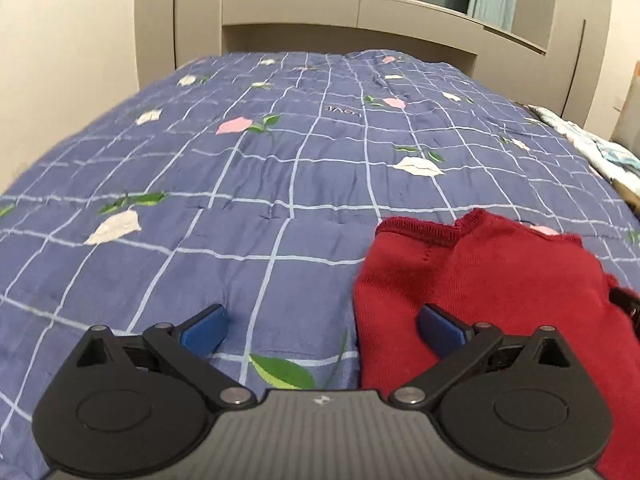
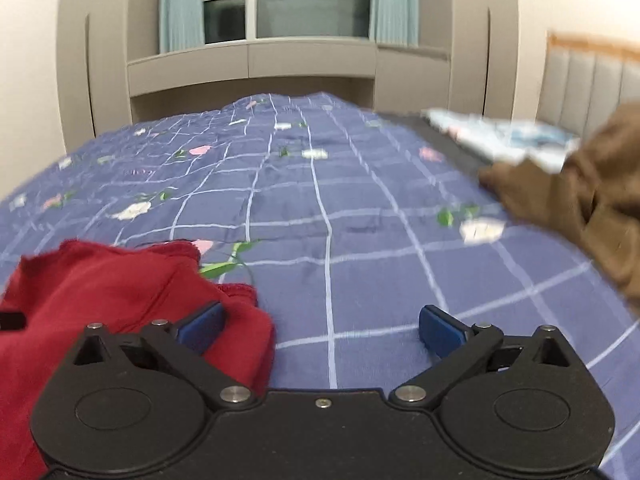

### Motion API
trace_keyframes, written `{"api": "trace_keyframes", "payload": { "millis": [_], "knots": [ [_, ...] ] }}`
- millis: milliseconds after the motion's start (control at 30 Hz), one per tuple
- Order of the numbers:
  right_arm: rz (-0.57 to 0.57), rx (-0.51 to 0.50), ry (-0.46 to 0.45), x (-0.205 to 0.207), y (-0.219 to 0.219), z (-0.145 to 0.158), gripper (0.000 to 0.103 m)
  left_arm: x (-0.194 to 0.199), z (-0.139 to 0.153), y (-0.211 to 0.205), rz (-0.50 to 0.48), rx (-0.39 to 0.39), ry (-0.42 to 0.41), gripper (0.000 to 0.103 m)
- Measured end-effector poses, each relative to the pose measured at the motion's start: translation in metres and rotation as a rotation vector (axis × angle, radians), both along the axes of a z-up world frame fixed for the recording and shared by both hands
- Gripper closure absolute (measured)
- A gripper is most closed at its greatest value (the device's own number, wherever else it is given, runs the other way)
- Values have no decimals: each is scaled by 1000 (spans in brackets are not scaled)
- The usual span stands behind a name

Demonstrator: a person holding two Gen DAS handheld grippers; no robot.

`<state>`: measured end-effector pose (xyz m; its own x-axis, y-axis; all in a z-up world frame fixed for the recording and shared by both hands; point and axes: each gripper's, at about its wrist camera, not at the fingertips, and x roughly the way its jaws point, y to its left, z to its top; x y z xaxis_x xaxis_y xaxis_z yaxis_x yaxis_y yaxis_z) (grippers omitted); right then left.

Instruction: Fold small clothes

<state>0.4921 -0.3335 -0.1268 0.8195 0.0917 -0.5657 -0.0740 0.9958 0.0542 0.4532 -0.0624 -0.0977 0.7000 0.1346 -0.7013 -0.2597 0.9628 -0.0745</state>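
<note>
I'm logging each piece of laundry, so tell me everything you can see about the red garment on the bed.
The red garment is a small dark-red knit piece, soft and slightly rumpled, with a stitched hem along its far edge. It lies loosely bunched, not neatly folded, on the blue checked floral quilt. The left gripper and the right gripper flank it with jaws open; one blue pad of each overlaps its edge, but nothing clamps it. What kind of garment it is cannot be told.

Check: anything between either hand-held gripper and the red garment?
Nothing visible. The red garment lies on the blue quilt, right beside the open left hand-held gripper and the open right hand-held gripper. The brown garment lies off to the side.
</note>
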Motion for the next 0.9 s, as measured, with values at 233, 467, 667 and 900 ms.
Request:
{"api": "trace_keyframes", "payload": {
  "millis": [233, 467, 667, 900],
  "knots": [
    [7, 116, -4, -12, -16, 13, 6, 3, 8, 9, -19, -55, 9, 1],
    [19, 48, -134, -97, -2, 57, 3, -47, 34, 22, 38, -210, -9, 1],
    [-70, -51, -77, -137, 2, 44, 3, -104, 35, 1, -45, -185, -36, 1],
    [-192, 36, 55, -134, -26, 9, 4, -116, 19, 10, -61, -222, 4, 0]
  ]
}}
